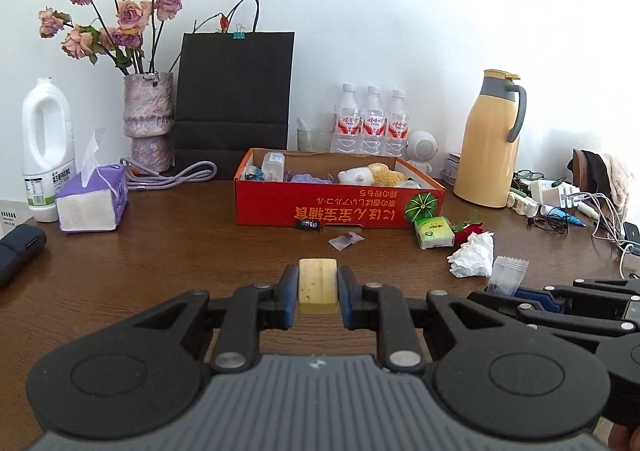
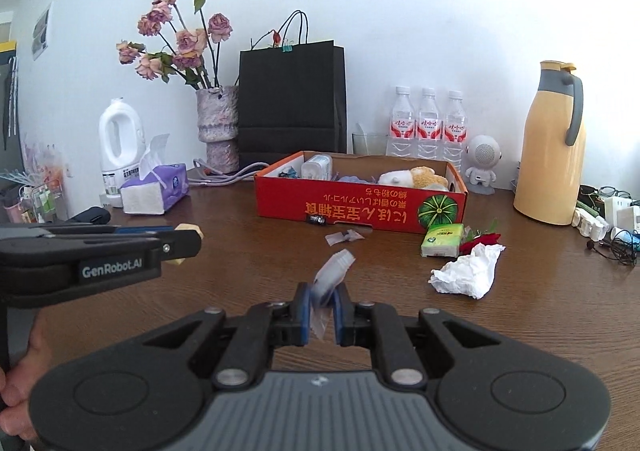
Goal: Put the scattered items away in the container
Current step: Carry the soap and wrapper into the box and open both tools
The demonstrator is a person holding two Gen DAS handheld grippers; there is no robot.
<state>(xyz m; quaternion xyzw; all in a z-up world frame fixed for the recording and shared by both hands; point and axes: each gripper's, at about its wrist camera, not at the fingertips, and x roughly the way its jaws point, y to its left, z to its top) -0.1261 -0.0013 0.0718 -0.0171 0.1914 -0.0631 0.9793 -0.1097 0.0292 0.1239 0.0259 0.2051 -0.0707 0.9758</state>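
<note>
My left gripper [image 1: 318, 287] is shut on a pale yellow block [image 1: 317, 283] and holds it above the table, in front of the red cardboard box [image 1: 340, 207]. My right gripper [image 2: 322, 303] is shut on a clear plastic sachet [image 2: 330, 279], also seen in the left wrist view [image 1: 507, 275]. The box [image 2: 360, 207] holds a plush toy [image 2: 416, 177] and small items. Loose on the table lie a clear wrapper [image 1: 346, 240], a small black item [image 1: 307, 225], a green tissue pack [image 1: 433, 232], a red rose [image 1: 470, 230] and a crumpled tissue [image 1: 472, 255].
Behind the box stand a black paper bag [image 1: 236, 99], a vase of dried roses [image 1: 150, 119], three water bottles [image 1: 372, 123] and a yellow thermos [image 1: 490, 139]. A tissue box [image 1: 94, 199] and white jug [image 1: 46, 147] are at left. Cables and chargers [image 1: 568, 207] lie at right.
</note>
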